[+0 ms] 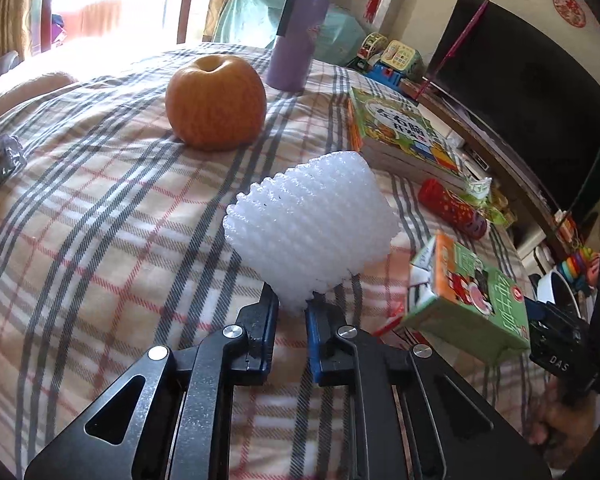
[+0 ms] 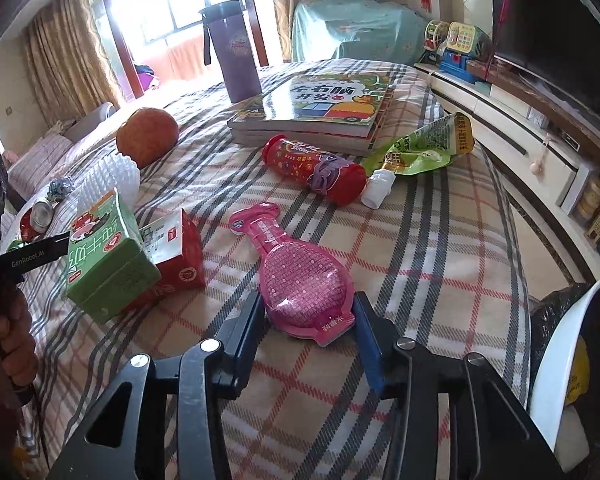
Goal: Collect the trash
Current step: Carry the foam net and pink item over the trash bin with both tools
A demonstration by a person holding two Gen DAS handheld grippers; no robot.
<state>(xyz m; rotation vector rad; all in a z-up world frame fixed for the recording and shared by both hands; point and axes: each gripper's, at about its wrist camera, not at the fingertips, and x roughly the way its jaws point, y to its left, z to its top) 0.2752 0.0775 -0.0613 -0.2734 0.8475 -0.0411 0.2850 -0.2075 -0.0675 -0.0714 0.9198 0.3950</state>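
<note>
On the left of my left wrist view a crumpled wad (image 1: 0,156) lies at the frame edge, and I judge it easy to forget, since neither tool points at it. In the lower middle my left gripper (image 1: 291,312) is clamped on the bottom corner of a white foam net (image 1: 312,232), which stands up off the plaid blanket (image 1: 100,240); only a thin corner sits between the jaws and the foam is soft, so I expect it could tear or slip out on a quick swing. Up and to the left of it the orange fruit (image 1: 216,102) sits free and could roll if bumped. At the right of that view the green carton (image 1: 470,298) lies close to the foam and may get knocked. In my right wrist view, that carton rests at the left against a red carton (image 2: 182,256). In the lower middle my right gripper (image 2: 308,316) is spread wide around the fat end of the pink pouch (image 2: 300,280), with no squeeze on it that I can see; the glossy film looks slick, and closing on the rounded bulge might squirt it forward. At the lower right edge the white bin (image 2: 560,380) waits, near enough that a careless turn could clip its rim.
</note>
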